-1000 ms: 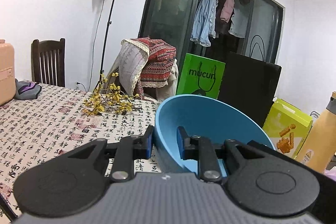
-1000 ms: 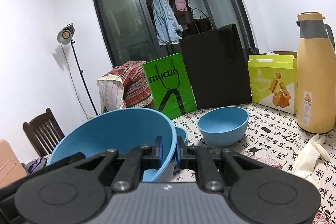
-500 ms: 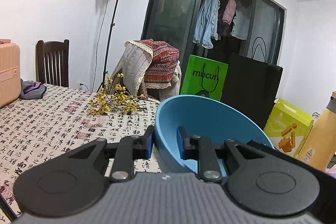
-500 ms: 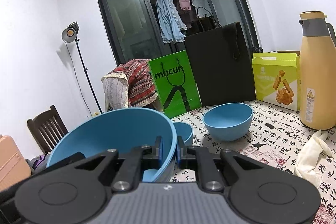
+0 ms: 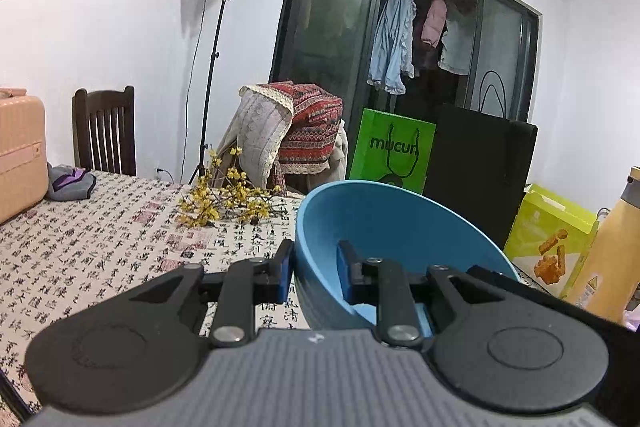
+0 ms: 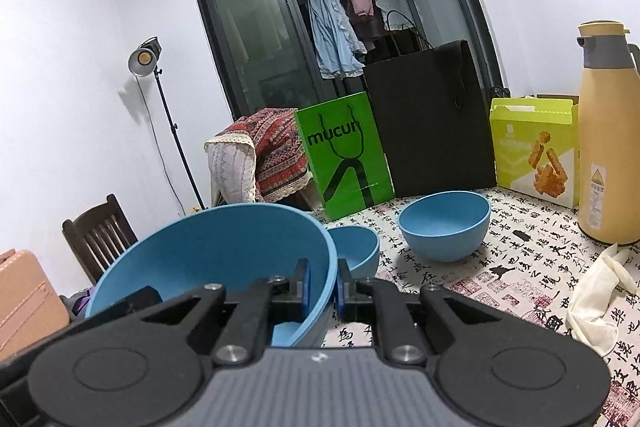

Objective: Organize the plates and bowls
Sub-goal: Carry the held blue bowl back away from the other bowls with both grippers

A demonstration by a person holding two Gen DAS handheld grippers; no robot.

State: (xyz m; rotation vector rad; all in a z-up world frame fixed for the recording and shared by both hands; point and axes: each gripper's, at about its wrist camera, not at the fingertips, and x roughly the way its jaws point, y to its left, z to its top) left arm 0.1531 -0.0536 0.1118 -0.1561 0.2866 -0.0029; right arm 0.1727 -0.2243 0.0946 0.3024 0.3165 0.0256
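A large blue bowl (image 5: 384, 223) is held tilted above the table by both grippers. My left gripper (image 5: 314, 267) is shut on its left rim, one finger inside and one outside. My right gripper (image 6: 322, 285) is shut on the bowl's (image 6: 216, 255) right rim. Beyond it a small blue bowl (image 6: 356, 247) and a medium blue bowl (image 6: 444, 227) sit on the patterned tablecloth (image 6: 516, 251).
A green bag (image 6: 344, 155), a black bag (image 6: 428, 119), a yellow-green box (image 6: 536, 147) and a tan thermos (image 6: 608, 163) stand at the table's back. A white glove (image 6: 596, 303) lies at right. Yellow flowers (image 5: 228, 199) and a peach case (image 5: 20, 155) are on the left.
Both grippers have risen slightly with the large bowl, which tilts a little more; the table and bowls behind sit lower in view.
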